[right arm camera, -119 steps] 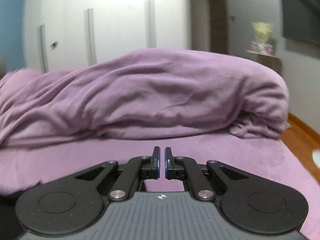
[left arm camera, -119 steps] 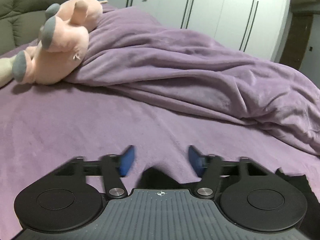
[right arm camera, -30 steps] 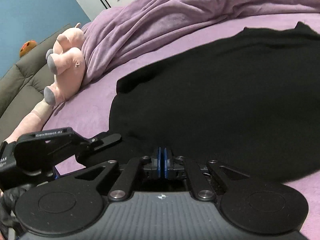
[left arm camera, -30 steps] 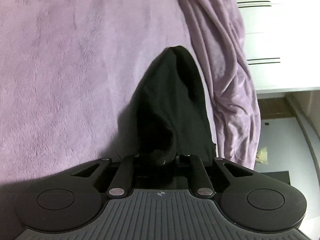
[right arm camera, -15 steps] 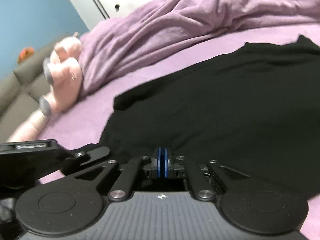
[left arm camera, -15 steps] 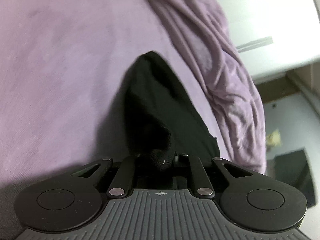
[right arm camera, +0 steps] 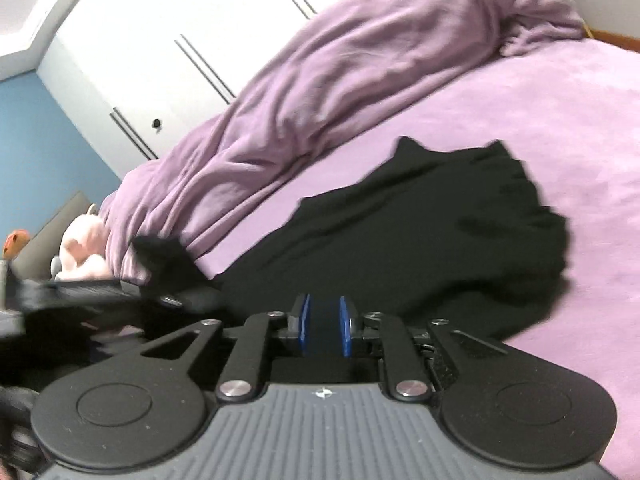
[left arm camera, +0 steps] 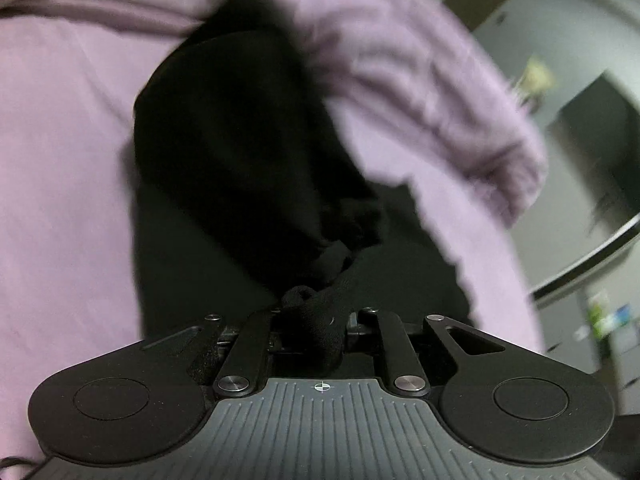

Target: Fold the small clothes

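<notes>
A black garment [right arm camera: 420, 240] lies spread on the purple bed sheet [right arm camera: 560, 128], its far edge showing two small peaks, and one corner of it is drawn up off the bed toward the left. That corner is bunched between the jaws of the left gripper [left arm camera: 316, 320], which is clenched on the cloth; the fabric [left arm camera: 224, 140] hangs from it in a dark, blurred fold over the sheet. The right gripper [right arm camera: 324, 326] sits at the near edge of the garment; its jaws have just been opening, and its blue pads [right arm camera: 305, 324] stand slightly apart with nothing pinched between them. A rumpled purple blanket [right arm camera: 340, 64] lies along the far side, with a pink plush toy [right arm camera: 86, 252] at its left end.
</notes>
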Motion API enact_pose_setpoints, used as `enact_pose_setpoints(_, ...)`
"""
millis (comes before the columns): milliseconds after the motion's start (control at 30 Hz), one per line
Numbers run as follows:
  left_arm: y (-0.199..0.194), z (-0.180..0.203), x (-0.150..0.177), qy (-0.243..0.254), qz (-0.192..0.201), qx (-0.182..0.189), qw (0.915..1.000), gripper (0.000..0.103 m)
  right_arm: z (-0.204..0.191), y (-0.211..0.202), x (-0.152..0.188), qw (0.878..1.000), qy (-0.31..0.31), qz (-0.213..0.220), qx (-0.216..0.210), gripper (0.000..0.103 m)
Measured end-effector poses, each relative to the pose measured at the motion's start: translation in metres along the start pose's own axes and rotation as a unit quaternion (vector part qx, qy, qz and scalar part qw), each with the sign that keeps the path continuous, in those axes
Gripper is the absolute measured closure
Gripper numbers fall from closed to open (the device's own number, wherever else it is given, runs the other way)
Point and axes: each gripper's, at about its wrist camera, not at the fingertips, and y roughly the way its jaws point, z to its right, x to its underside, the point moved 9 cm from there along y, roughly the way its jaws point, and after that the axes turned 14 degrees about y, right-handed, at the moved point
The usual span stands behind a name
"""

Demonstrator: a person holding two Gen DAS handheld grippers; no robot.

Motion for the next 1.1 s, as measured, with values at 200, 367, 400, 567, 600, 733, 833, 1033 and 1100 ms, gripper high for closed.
enact_pose_setpoints(200,-0.004,0.011,0.025,-0.028,-0.002,0.036,0.9990,0.061,0.021,-0.009,-0.013,1.000,-0.006,-0.011,0.014,0.088)
enact_pose_setpoints(367,-0.047,-0.005,0.046,-0.045,0.016,0.004,0.9988,0.050,-0.007,-0.005,-0.013,0.999,-0.021,-0.025,-0.021,0.069)
enact_pose_setpoints(400,-0.053,-0.014,0.053,-0.049,0.009,-0.020,0.9985,0.050,-0.015,-0.002,-0.010,0.999,-0.024,-0.032,-0.032,0.061)
enact_pose_setpoints(567,-0.066,-0.046,0.068,-0.036,-0.008,-0.129,0.9909,0.044,-0.046,0.018,0.011,0.993,-0.111,-0.043,-0.005,0.042)
enact_pose_setpoints(600,-0.067,-0.050,0.069,-0.034,-0.008,-0.143,0.9891,0.044,-0.044,0.024,0.012,0.991,-0.124,-0.036,0.024,0.040)
enact_pose_setpoints(733,-0.068,-0.063,0.072,-0.038,-0.002,-0.150,0.9879,0.035,-0.023,0.044,0.023,0.993,-0.075,-0.082,0.048,0.041)
enact_pose_setpoints(833,-0.063,-0.062,0.070,-0.021,-0.005,-0.161,0.9867,0.032,-0.016,0.047,0.029,0.995,-0.015,-0.101,0.009,0.081)
enact_pose_setpoints(1033,-0.061,-0.062,0.070,-0.005,-0.008,-0.174,0.9846,0.025,-0.005,0.055,0.031,0.991,0.046,-0.122,-0.008,0.089)
enact_pose_setpoints(1100,-0.059,-0.061,0.069,-0.001,-0.009,-0.177,0.9842,0.024,-0.005,0.058,0.031,0.991,0.055,-0.122,-0.007,0.089)
